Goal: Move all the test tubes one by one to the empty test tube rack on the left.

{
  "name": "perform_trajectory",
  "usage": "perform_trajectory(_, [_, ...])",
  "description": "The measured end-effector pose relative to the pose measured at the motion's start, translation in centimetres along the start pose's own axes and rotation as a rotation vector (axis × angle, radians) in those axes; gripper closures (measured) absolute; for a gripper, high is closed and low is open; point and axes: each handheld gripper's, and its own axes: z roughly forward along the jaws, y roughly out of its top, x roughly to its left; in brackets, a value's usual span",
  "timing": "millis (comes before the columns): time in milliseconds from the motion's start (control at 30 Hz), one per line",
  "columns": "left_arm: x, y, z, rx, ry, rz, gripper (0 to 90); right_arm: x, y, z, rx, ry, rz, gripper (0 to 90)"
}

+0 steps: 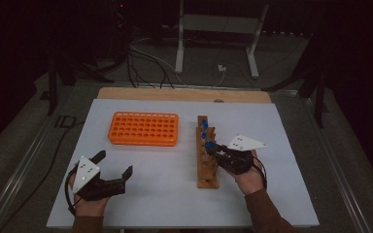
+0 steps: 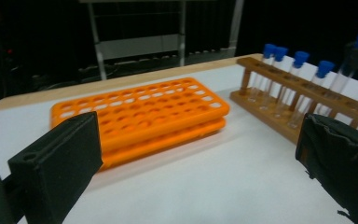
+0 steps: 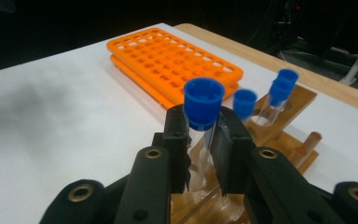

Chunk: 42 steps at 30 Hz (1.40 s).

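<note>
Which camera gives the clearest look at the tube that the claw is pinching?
The right gripper view: the blue-capped test tube stands close up between the right claw pads. The high view shows a blue speck; the left gripper view shows it at the right edge.

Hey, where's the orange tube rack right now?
In the high view the orange rack lies flat on the white table, left of the wooden rack and beyond the open left tongs.

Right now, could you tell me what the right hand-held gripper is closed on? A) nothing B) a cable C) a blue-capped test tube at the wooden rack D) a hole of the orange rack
C: the right hand-held gripper clamps a blue-capped test tube above the wooden rack.
</note>
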Motion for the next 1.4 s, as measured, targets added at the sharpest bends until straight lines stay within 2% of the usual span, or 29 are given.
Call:
perform_trajectory(267, [-2.9,2.9,3.4,0.01,-0.087,0.081,1.0,-0.4,1.3,-0.8,-0.017,0.022,0.016,77.4])
perform_trajectory(467, [-5.2,4.9,6.0,0.008,-0.162,0.109,1.3,-0.2,2.7,-1.3,-0.039,0.028,0.006,77.4])
perform_trajectory(667, [-7.2,5.5,8.2,0.029,-0.22,0.134,4.4,0.2,3.6,-1.3,-0.043,0.043,-0.003,77.4])
perform_trajectory(800, [-8.2,5.5,9.4,0.049,-0.256,0.128,7.1,0.5,3.9,-0.9,-0.041,0.059,-0.003,77.4])
perform_trajectory(1067, [-9.9,5.3,10.9,0.064,-0.272,0.166,22.9,1.3,4.1,0.1,-0.027,0.103,0.006,77.3])
perform_trajectory(1167, [-10.3,5.3,11.2,0.057,-0.281,0.165,33.6,1.6,4.3,0.4,-0.025,0.114,0.007,77.3])
perform_trajectory(1200, [-10.4,5.3,11.3,0.057,-0.287,0.165,40.4,1.8,4.4,0.6,-0.025,0.124,0.007,77.3])
perform_trajectory(1233, [-10.4,5.3,11.4,0.059,-0.293,0.167,40.4,1.8,4.4,0.6,-0.025,0.124,0.007,77.3])
perform_trajectory(1300, [-10.6,5.3,11.6,0.06,-0.304,0.169,46.3,2.0,4.5,0.7,-0.025,0.13,0.006,77.3])
perform_trajectory(1333, [-10.7,5.3,11.6,0.062,-0.308,0.17,52.3,2.1,4.6,0.8,-0.026,0.135,0.006,77.3])
perform_trajectory(1367, [-10.7,5.3,11.7,0.065,-0.308,0.173,52.3,2.1,4.6,0.8,-0.026,0.135,0.006,77.3])
perform_trajectory(1400, [-10.8,5.3,11.8,0.067,-0.313,0.174,56.9,2.2,4.6,0.8,-0.026,0.139,0.007,77.3])
